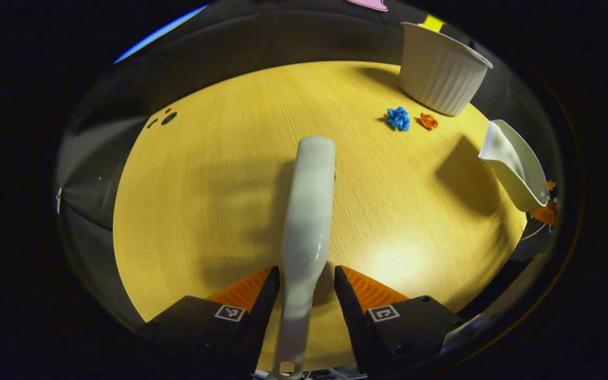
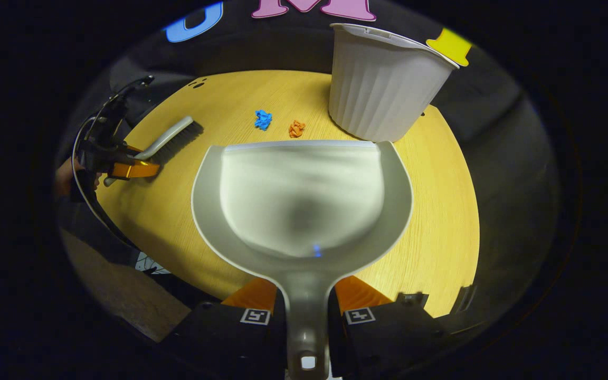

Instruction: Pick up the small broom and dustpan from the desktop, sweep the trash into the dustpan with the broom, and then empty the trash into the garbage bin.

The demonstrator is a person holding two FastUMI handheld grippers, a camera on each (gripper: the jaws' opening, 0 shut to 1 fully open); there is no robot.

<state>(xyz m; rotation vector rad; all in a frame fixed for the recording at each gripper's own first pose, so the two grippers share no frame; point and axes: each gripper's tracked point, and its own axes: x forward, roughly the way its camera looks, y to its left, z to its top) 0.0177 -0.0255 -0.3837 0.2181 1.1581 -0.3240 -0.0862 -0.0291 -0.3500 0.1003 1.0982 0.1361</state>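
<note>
A small grey broom (image 1: 306,211) runs forward from my left gripper (image 1: 306,282), which is shut on its handle. In the right gripper view the broom (image 2: 172,137) is at the table's left, bristles down, held by the left gripper (image 2: 127,169). My right gripper (image 2: 306,301) is shut on the handle of the grey dustpan (image 2: 304,200), which is held level above the table. The dustpan (image 1: 515,169) also appears at the right of the left gripper view. Blue trash (image 2: 263,119) and orange trash (image 2: 296,128) lie just beyond the pan's front lip, also seen as the blue trash (image 1: 398,118) and orange trash (image 1: 428,121).
A white ribbed garbage bin (image 2: 383,84) stands on the round wooden table (image 2: 441,221) at the far right, close behind the trash; the bin (image 1: 441,68) is at the upper right in the left gripper view. A hand (image 2: 64,179) holds the left gripper at the table's left edge.
</note>
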